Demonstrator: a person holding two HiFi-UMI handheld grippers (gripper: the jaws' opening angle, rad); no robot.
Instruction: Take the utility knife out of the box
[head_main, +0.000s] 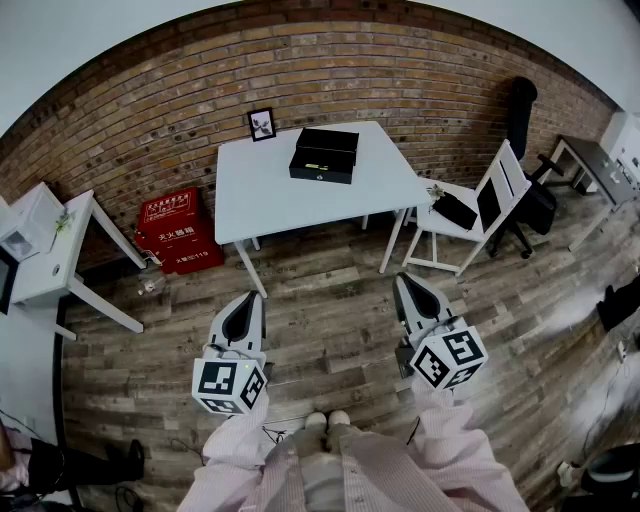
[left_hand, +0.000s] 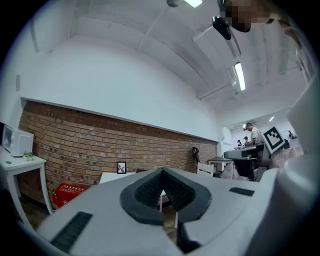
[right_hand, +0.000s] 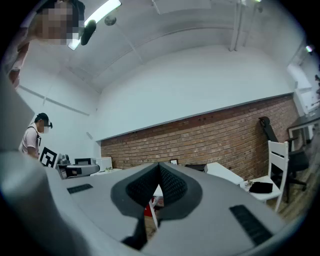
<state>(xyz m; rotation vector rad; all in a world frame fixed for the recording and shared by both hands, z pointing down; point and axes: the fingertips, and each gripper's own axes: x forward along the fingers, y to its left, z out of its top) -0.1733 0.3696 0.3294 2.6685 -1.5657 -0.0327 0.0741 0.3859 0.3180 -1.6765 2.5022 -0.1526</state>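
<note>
"Have they started on the box yet?"

"Not yet. The left gripper and right gripper are held level, each pressed together on nothing, well short of the white table."

"And the utility knife?"

"Presumably inside the open box on that table, but it's too small to tell. I'd say the next step is to walk up and spread one pair."

Matt black box, smooth white table, rough brick wall, wood-plank floor
</note>
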